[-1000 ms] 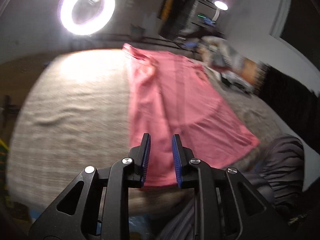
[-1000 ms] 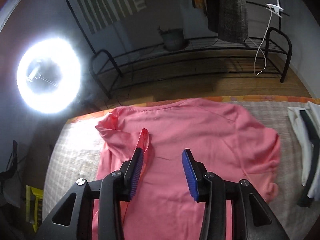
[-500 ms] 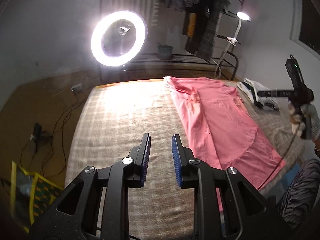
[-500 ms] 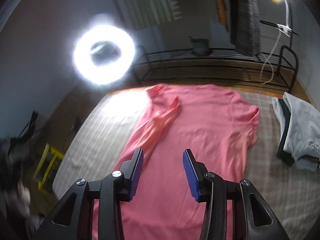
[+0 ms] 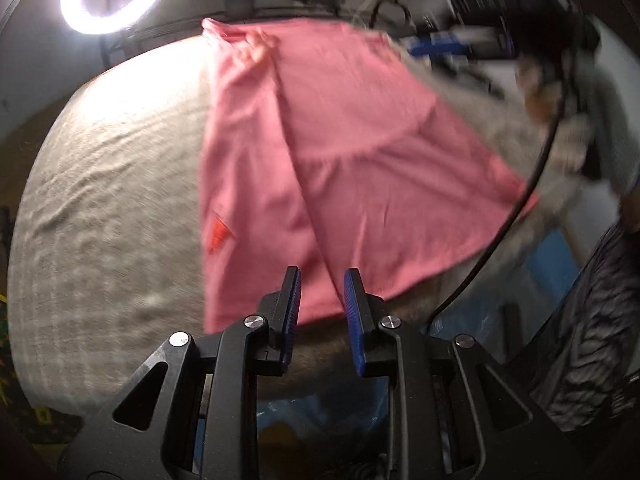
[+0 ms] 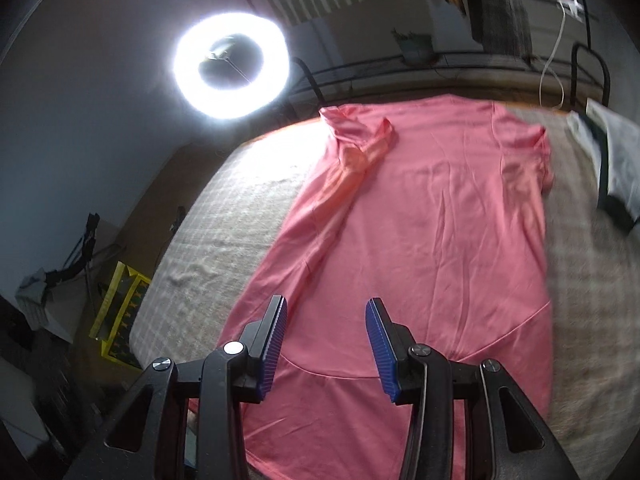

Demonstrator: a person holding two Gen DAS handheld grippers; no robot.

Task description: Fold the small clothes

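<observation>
Pink T-shirt (image 6: 432, 216): laid out flat on a bed covered by a grey checked blanket (image 6: 224, 216), neckline toward the far edge, hem toward the cameras. One long side panel is seen folded inward over the body, with the sleeve on that side (image 6: 368, 140) doubled over and bunched near the collar. The opposite sleeve (image 6: 536, 148) is spread flat. Light creases are noted across the chest, and a curved seam is visible across the lower part. In the left wrist view the same garment (image 5: 352, 152) is shown motion-blurred, with a small red patch (image 5: 218, 234) on the folded panel near the hem.

Left tool (image 5: 319, 292): held above the near hem of the shirt, jaws parted by a narrow gap, nothing gripped; blue ribbed pads (image 5: 291, 300) are exposed.

Right tool (image 6: 326, 328): held over the lower part of the shirt, jaws set wide apart, nothing between them; contact with the fabric cannot be determined. In the left wrist view it is seen only as a dark blurred shape at the upper right, with a black cable (image 5: 532, 184) trailing across the shirt's corner.

White and dark garment (image 6: 612, 160): lying on the blanket at the right, apart from the pink shirt.

Ring light (image 6: 232, 66): lit, standing beyond the far left corner of the bed.

Black metal rack (image 6: 440, 64): set along the wall behind the bed, with a small potted plant (image 6: 416, 46) on it.

Yellow frame (image 6: 120, 312): on the floor left of the bed.
</observation>
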